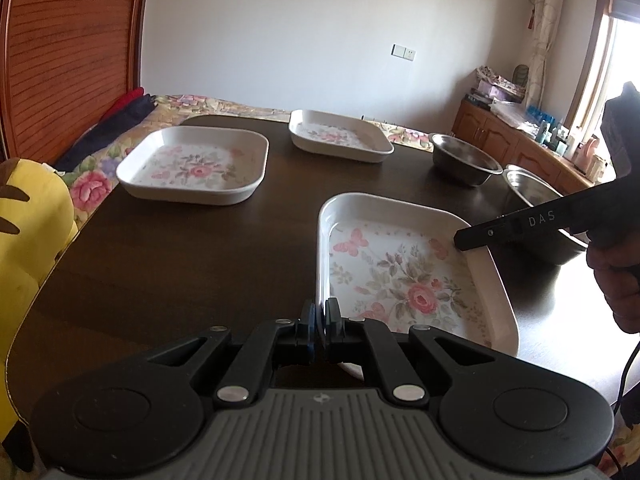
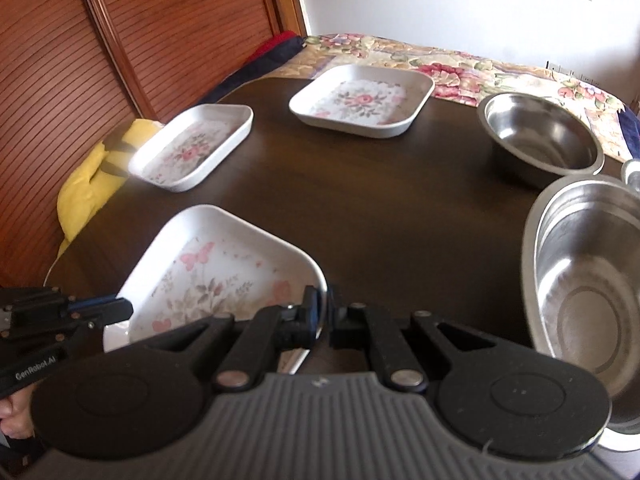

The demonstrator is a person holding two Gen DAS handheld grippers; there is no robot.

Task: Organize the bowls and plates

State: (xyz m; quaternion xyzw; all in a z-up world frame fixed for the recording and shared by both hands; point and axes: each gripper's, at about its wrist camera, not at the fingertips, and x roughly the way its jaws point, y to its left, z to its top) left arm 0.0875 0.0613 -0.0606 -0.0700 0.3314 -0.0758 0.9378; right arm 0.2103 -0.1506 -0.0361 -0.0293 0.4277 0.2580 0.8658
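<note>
The left gripper [image 1: 321, 318] had its jaws closed on the near left rim of the nearest floral plate [image 1: 404, 276], the white rim pinched between the two blue pads. The right gripper [image 2: 325, 312] had its jaws clamped on the opposite rim of the same plate, at its right corner as seen from the right wrist view. In the left wrist view the right gripper appeared as a black bar reaching in over the plate's far right edge, with a hand [image 1: 618, 280] behind it. The plate lay at the near side of the dark table [image 1: 200, 248]; whether it was touching the table or lifted clear of it could not be told.

Two more floral plates stood farther back on the table, apart from each other: one toward the left [image 1: 194, 164] and one toward the far edge [image 1: 340, 135]. Two steel bowls stood on the right side of the table: a smaller one [image 2: 542, 140] farther back and a larger one [image 2: 588, 284] nearer, just beside it, their rims close together.

Beyond the table lay a bed with a flowered cover [image 2: 460, 68]. A yellow soft toy [image 1: 28, 240] sat at the table's left edge, in front of a slatted wooden door [image 2: 80, 60].
</note>
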